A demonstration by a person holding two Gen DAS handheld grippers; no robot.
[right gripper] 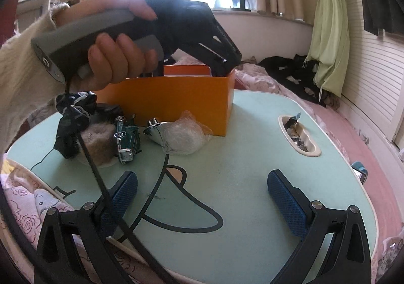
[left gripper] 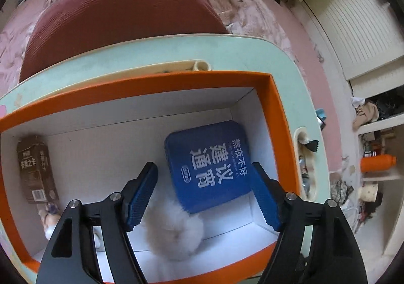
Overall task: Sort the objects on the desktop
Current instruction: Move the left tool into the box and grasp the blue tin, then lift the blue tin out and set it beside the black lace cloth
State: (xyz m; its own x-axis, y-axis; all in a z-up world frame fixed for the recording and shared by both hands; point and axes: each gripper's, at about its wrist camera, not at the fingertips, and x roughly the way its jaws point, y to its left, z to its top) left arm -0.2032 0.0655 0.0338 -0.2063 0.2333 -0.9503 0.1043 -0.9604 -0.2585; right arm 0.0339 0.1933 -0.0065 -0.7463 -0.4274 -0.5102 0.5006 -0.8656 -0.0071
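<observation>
On the pale green table (right gripper: 252, 132), sorting is partly done. Left pile, not yet boxed: dark crumpled fabric (right gripper: 73, 117), a tan fuzzy lump (right gripper: 99, 141), a green toy car (right gripper: 127, 138), a shiny chrome piece (right gripper: 152, 130) and a clear plastic-wrapped bundle (right gripper: 183, 138), all close together just in front of the orange box (right gripper: 176, 102).

Inside the box, seen from the left wrist: a brown carton (left gripper: 35, 168) against the left wall, a small pale item at bottom left, partly hidden (cannot identify), a white fluffy pompom (left gripper: 174, 231) near the front, and a blue tin (left gripper: 209, 165) toward the right wall, its near corner touching the pompom.

Left gripper (left gripper: 202, 195) points down into the box, jaws apart, nothing between the pads; the pompom lies below them, contact not evident. Judgement: a drop-off, item released.

Right gripper (right gripper: 202, 198) hovers over bare table, jaws wide, empty.

Remaining: roughly five loose items.
</observation>
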